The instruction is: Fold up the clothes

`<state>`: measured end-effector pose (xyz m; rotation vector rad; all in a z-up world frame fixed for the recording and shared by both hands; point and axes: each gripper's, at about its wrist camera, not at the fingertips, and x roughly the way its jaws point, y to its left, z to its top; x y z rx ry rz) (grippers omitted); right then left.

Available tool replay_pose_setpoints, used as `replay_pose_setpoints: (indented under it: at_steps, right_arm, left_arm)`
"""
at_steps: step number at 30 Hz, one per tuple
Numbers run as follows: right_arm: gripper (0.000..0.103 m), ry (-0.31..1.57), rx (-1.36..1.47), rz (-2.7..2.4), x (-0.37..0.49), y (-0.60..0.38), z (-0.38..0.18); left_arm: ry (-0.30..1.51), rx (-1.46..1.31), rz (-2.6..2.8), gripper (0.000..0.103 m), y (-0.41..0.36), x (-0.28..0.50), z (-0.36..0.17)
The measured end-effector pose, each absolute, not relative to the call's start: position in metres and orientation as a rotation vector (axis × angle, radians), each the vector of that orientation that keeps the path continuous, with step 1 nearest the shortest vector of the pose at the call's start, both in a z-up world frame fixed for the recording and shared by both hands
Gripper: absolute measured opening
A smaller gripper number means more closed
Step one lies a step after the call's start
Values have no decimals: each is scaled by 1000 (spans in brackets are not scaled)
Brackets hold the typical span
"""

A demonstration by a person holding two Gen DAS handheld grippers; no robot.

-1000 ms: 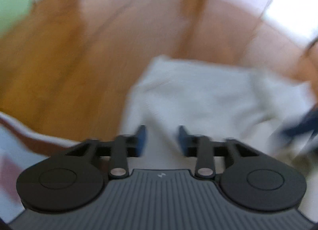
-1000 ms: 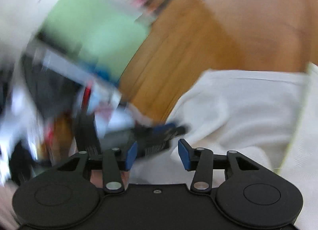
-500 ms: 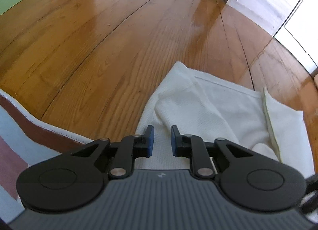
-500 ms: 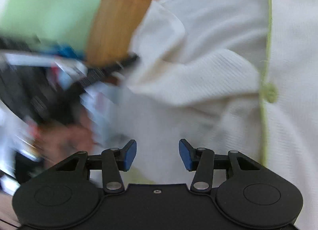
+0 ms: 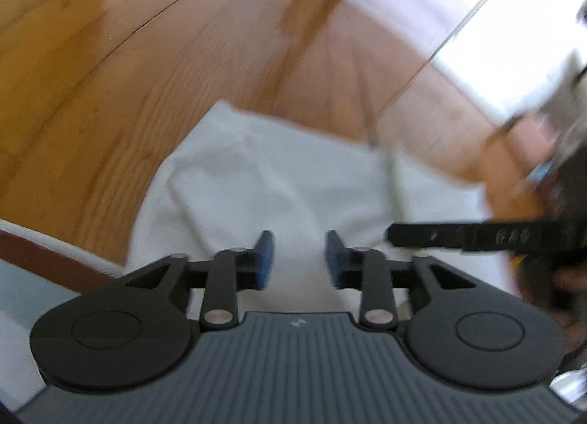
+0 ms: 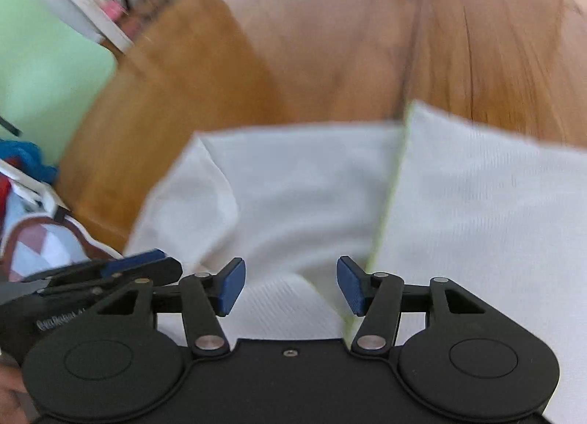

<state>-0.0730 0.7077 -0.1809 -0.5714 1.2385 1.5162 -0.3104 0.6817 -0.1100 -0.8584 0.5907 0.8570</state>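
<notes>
left wrist view, left gripper point(image 5: 300, 259) tongs apart above white garment point(image 5: 264, 182), right gripper point(image 6: 290, 285) likewise spread, wooden floor point(image 5: 110, 68)

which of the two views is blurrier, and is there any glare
Left wrist view: heavy motion smear on the floor and white garment, and the window area is blown out white. Right wrist view: softer blur, garment ribbing partly readable, no strong glare; both bend lines.

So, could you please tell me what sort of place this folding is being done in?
Probably a room at home, with the work done on the floor: a white garment lies spread on polished wood floorboards, another cloth lies beside it, and bright light falls across the floor by what looks like a doorway.
</notes>
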Motion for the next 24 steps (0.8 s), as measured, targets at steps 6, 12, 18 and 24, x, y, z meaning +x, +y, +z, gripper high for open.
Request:
replay_pose_setpoints:
  at_steps: [6,12,18,24]
  right_arm:
    - [61,1390,-606,1593,-78,685,-196]
    - [63,1388,-724,1777,-85,676,-189]
    - [65,1441,-695,1821,-79,677,-196]
    - [71,1699,-329,1674,-44,692,-216]
  left_arm:
    - [768,-743,951,46,680,-301,-118]
    - [706,-823,954,44,684,-316,-117]
    - [672,-862,1002,5,689,-324,-121]
    - [614,-874,999,3,692,-332,-120]
